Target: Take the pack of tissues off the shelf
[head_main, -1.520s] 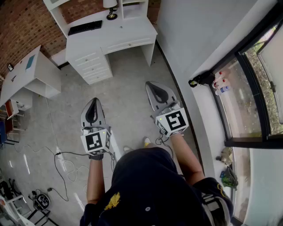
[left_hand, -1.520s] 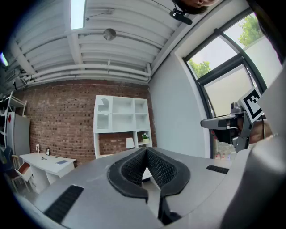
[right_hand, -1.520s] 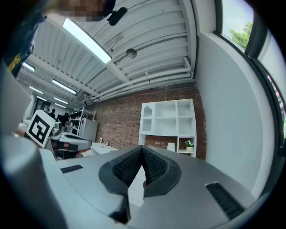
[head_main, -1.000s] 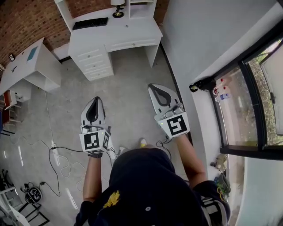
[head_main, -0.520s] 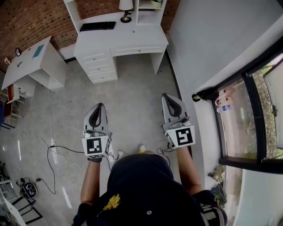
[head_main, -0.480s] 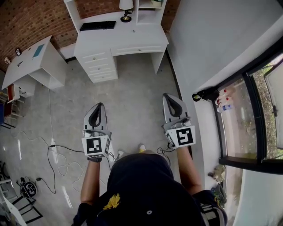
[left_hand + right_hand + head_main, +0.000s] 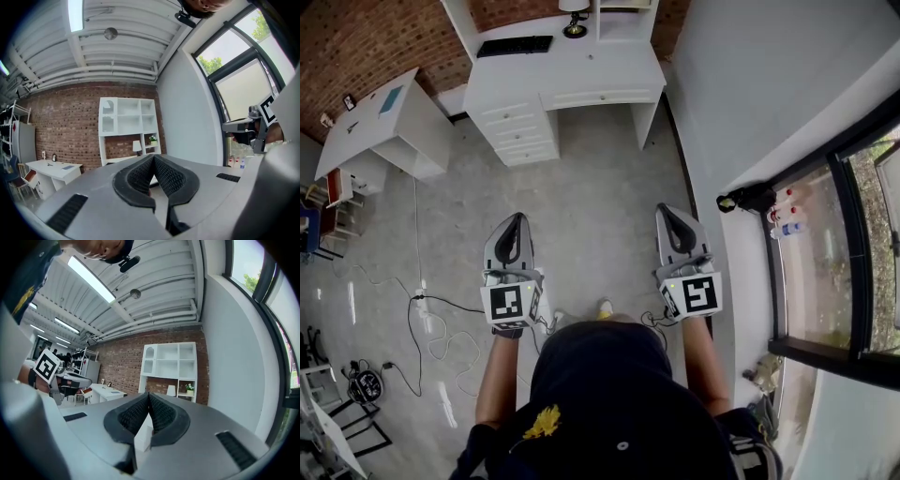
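A white desk with a shelf unit on top stands against the brick wall, some way ahead of me. In the left gripper view the shelf unit holds a lamp and a small plant. I cannot make out a pack of tissues at this distance. My left gripper and right gripper are held side by side over the floor and point at the desk. Both are shut with nothing in them, as the gripper views show for the left gripper and the right gripper.
A second white table stands at the left. Cables trail over the grey floor on my left. A white wall and a window sill with bottles run along my right. A keyboard lies on the desk.
The view has shifted as the person moves over the floor facing the desk. The right gripper has swung from a tilt to point straight ahead. Both grippers stay shut.
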Tool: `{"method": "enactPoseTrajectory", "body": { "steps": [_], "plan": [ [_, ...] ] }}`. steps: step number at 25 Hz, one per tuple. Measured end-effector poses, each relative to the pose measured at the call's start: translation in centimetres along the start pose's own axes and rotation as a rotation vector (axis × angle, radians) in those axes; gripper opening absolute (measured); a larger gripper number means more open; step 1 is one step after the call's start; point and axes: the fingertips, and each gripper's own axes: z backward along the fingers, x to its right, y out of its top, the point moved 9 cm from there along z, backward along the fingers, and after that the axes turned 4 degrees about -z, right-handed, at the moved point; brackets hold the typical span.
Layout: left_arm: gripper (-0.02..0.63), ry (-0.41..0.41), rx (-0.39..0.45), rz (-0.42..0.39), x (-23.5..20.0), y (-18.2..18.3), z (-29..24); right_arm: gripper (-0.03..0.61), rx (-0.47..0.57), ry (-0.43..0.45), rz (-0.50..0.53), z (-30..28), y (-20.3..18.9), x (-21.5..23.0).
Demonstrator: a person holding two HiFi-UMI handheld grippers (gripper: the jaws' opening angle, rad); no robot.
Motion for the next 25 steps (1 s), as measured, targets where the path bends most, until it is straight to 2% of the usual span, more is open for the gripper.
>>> {"method": "enactPoseTrajectory", "body": {
  "steps": [4, 10, 13, 19, 25],
  "plan": [
    [0.017, 0.001, -0.011, -0.030, 1.3, 1.0, -0.3, -0.006, -0.035, 0.021, -0.085, 1.1, -1.3, 0.9],
    [0.017, 0.043, -0.038, -0.018, 0.6, 0.6, -0.5, -0.006, -0.036, 0.038, -0.034, -0.3, -1.4, 1.7],
    [0.018, 0.040, -0.047, -0.017, 0.4, 0.1, -1.6, -0.006, -0.015, 0.018, -0.048, -1.9, -1.2, 2.8],
    [0.017, 0.026, -0.010, -0.001, -1.0, -0.1, -6.8, -0.006, 0.029, -0.014, -0.064, -6.9, -0.6, 4.2],
    [0.017, 0.020, 0.006, 0.031, -5.1, -0.3, -13.8, -0.008, 0.002, -0.032, -0.045, -13.2, -0.6, 6.1]
  ]
}}
